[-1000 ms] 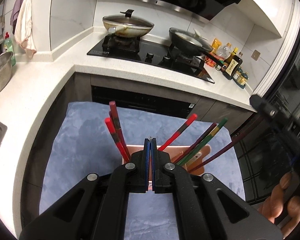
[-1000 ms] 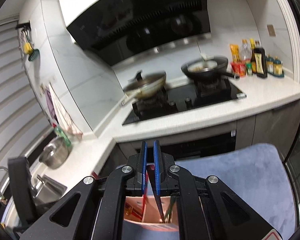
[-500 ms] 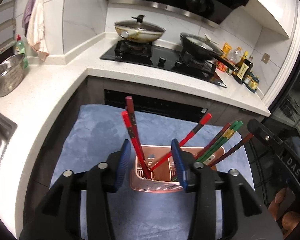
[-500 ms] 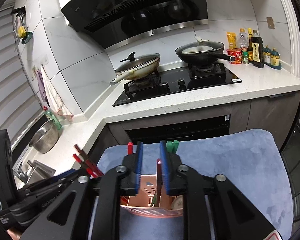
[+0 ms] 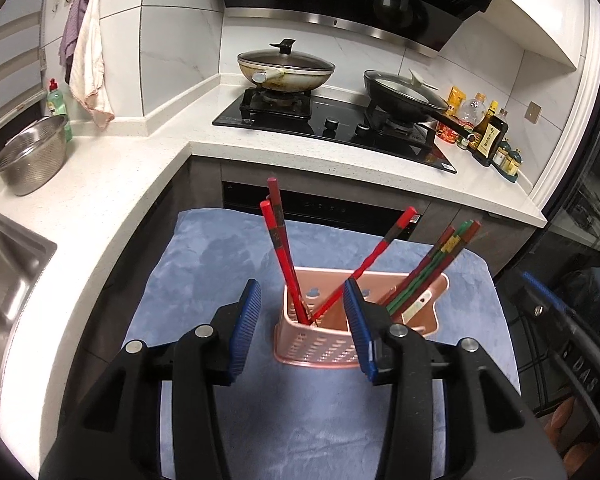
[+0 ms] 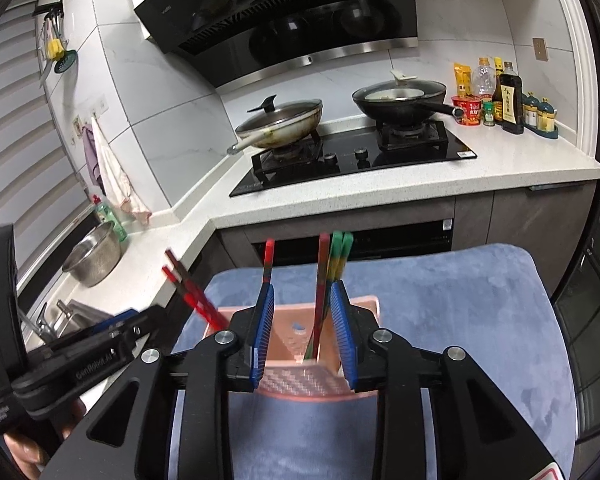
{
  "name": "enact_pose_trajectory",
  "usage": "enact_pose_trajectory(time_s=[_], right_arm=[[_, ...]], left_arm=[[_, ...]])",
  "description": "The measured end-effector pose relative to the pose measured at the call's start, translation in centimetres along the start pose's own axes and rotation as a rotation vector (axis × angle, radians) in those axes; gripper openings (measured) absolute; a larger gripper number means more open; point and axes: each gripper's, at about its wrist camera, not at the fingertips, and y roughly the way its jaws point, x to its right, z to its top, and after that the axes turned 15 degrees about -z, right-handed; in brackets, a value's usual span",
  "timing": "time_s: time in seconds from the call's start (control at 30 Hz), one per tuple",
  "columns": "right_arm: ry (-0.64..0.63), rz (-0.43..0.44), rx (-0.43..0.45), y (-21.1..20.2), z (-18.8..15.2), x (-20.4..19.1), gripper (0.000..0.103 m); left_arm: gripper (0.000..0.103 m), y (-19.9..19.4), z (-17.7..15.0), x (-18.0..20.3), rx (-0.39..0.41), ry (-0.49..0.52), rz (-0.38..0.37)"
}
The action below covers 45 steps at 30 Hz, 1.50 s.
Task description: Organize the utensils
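Chopsticks (image 5: 284, 256) stand in pink holder (image 5: 320, 354) on blue cloth (image 5: 204, 264) — red ones lean left, green and dark ones (image 5: 432, 272) lean right. Left gripper (image 5: 302, 334) wide open, holds nothing. Right gripper (image 6: 302, 330) open too — just above holder, empty.

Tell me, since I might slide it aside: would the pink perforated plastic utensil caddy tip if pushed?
Probably. The pink perforated plastic utensil caddy looks light, and its leaning red chopsticks stand tall above it. The blue plush mat would likely drag its base.
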Motion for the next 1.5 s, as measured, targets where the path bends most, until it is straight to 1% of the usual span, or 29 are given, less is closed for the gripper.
enact_pose_trajectory(time_s=[0.17, 0.3, 0.43, 0.5, 0.6, 0.83, 0.9, 1.03, 1.07, 1.13, 1.27, 1.37, 1.5], right_arm=[[-0.029, -0.011, -0.032, -1.3, -2.4, 0.2, 0.031], [-0.050, -0.024, -0.042, -2.5, -4.1, 0.3, 0.036], [-0.080, -0.047, -0.047, -3.5, -5.5, 0.2, 0.036], [-0.087, -0.052, -0.052, -4.0, -6.2, 0.2, 0.037], [-0.095, -0.059, -0.063, -4.6, -7.1, 0.2, 0.039], [-0.112, -0.093, -0.072, -5.4, -8.7, 0.5, 0.039], [-0.115, -0.100, -0.078, -5.6, -9.3, 0.7, 0.039], [-0.128, -0.125, -0.087, -6.0, -10.5, 0.9, 0.040], [-0.131, -0.128, -0.087, -6.1, -10.6, 0.9, 0.041], [-0.141, -0.139, -0.084, -6.4, -11.2, 1.0, 0.046], [-0.139, -0.146, -0.090, -6.6, -11.8, 1.4, 0.049], [-0.128, -0.153, -0.097, -6.8, -12.6, 2.0, 0.052], [-0.148, -0.172, -0.094, -7.1, -13.4, 2.3, 0.057]], left_arm=[[0.041, -1.1, -1.2, 0.6, 0.006, 0.026, 0.027], [0.042, -1.9, -2.4, 1.1, 0.003, 0.043, 0.051], [0.043, -2.6, -3.5, 1.4, -0.001, 0.050, 0.064], [0.048, -3.0, -4.1, 1.4, -0.001, 0.053, 0.069], [0.048, -3.5, -4.7, 1.5, 0.000, 0.056, 0.074], [0.049, -4.3, -6.5, 1.5, -0.017, 0.054, 0.088], [0.053, -4.5, -7.0, 1.6, -0.022, 0.057, 0.092], [0.055, -4.8, -8.2, 1.9, -0.031, 0.068, 0.105], [0.056, -4.8, -8.6, 2.0, -0.035, 0.070, 0.109], [0.058, -4.9, -9.2, 2.1, -0.042, 0.073, 0.117], [0.063, -5.0, -10.3, 2.1, -0.055, 0.076, 0.127], [0.070, -5.1, -11.0, 2.1, -0.059, 0.075, 0.137], [0.080, -5.3, -11.7, 2.0, -0.059, 0.079, 0.154]])
